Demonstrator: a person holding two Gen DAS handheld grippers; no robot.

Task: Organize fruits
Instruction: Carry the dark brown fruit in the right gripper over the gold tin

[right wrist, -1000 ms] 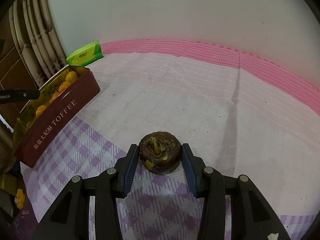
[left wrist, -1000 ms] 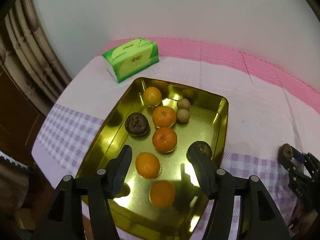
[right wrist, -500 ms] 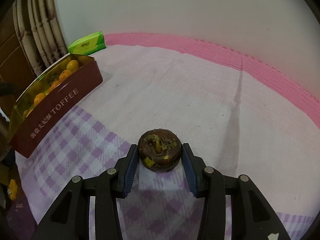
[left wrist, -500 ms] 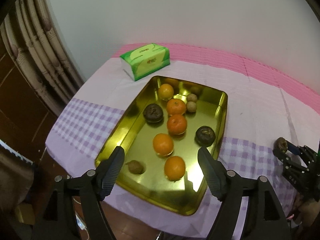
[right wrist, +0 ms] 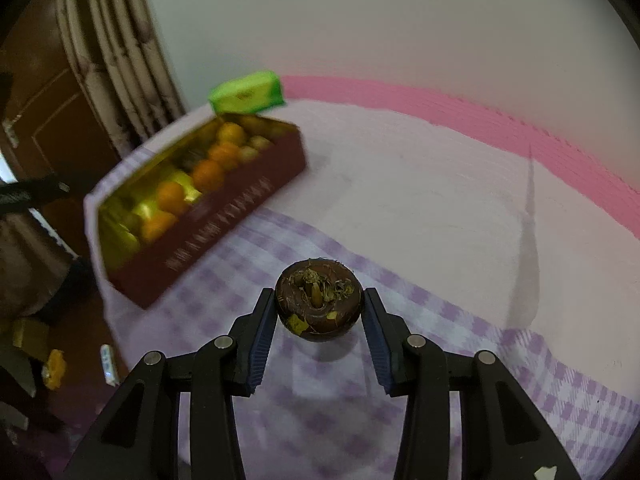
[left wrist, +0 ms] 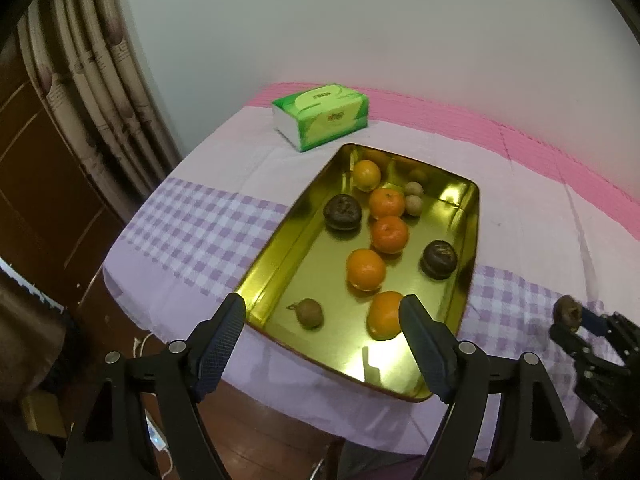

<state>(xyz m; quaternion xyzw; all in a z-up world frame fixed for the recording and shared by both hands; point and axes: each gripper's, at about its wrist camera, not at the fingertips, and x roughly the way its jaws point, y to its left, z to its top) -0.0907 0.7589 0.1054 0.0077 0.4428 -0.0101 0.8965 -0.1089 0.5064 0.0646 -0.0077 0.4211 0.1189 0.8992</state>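
**Dark fruit clamped on the right, left fingers spread and empty**

Right gripper (right wrist: pixel 319 306): clamped on a dark brown mangosteen (right wrist: pixel 319 305), one blue pad pressed against each flank, stem end with dried yellowish bits facing the camera. Lifted clear of the purple-checked tablecloth (right wrist: pixel 440 320), shadow lying below the fingertips. Ahead and well left of the fingers, blurred: the tin (right wrist: pixel 224 216), maroon outside, gold inside, oranges showing over its wall. Beyond the tin's far end, a green tissue pack (right wrist: pixel 246 92).

Left gripper (left wrist: pixel 322 330): fingers apart, just opened wider, nothing between the pads. Held over the tin's near end, the near rim (left wrist: pixel 256 322) crossing between the fingertips. Just ahead of the left fingertip, a small brown fruit (left wrist: pixel 309 312) with a short stem. Touching the right fingertip in view, partly hidden by it, one orange (left wrist: pixel 382 314). Farther ahead along the middle, three more oranges in a row (left wrist: pixel 366 270), then a yellower one (left wrist: pixel 367 174) near the far wall. Left of that row, a second mangosteen (left wrist: pixel 343 212); right of it, a third (left wrist: pixel 438 259). Two small pale round fruits (left wrist: pixel 413 198) beside the far oranges. Far right of the fingers, the other gripper with its dark fruit, seen from the side.
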